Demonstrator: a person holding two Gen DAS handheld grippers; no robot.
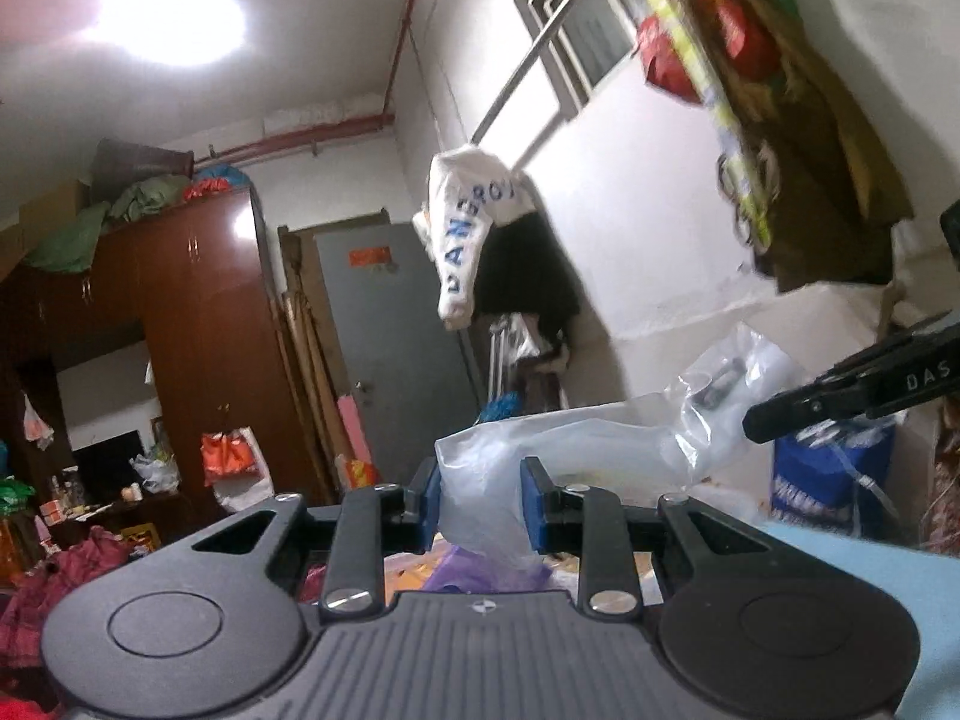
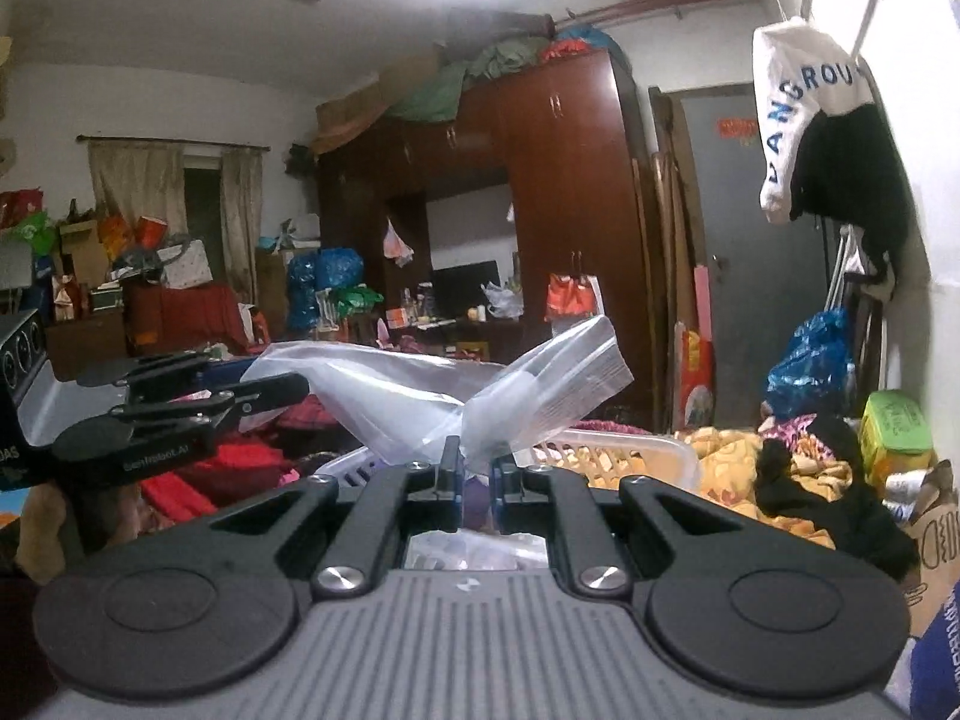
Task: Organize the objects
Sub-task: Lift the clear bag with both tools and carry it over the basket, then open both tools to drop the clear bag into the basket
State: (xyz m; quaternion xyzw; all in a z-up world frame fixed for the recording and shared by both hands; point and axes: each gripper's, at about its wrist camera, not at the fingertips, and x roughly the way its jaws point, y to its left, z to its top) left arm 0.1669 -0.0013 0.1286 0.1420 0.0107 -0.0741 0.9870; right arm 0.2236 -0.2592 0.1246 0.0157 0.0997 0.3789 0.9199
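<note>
A clear plastic bag [image 1: 576, 450] hangs stretched in the air between my two grippers. My left gripper [image 1: 480, 498] is shut on one end of the bag, with the plastic bunched between its blue pads [image 1: 531, 498]. My right gripper [image 2: 477, 474] is shut on the other end of the bag [image 2: 420, 396], its jaws nearly together. The right gripper shows in the left wrist view [image 1: 780, 420] at the right edge. The left gripper shows in the right wrist view [image 2: 264, 390] at the left. A small dark object [image 1: 717, 387] lies inside the bag.
A white plastic basket [image 2: 630, 453] sits just beyond the right gripper on a bed with orange bedding [image 2: 732, 450] and red clothes [image 2: 240, 462]. A brown wardrobe [image 2: 570, 192], a grey door [image 1: 390, 360] and a hanging white shirt [image 1: 474, 222] stand behind.
</note>
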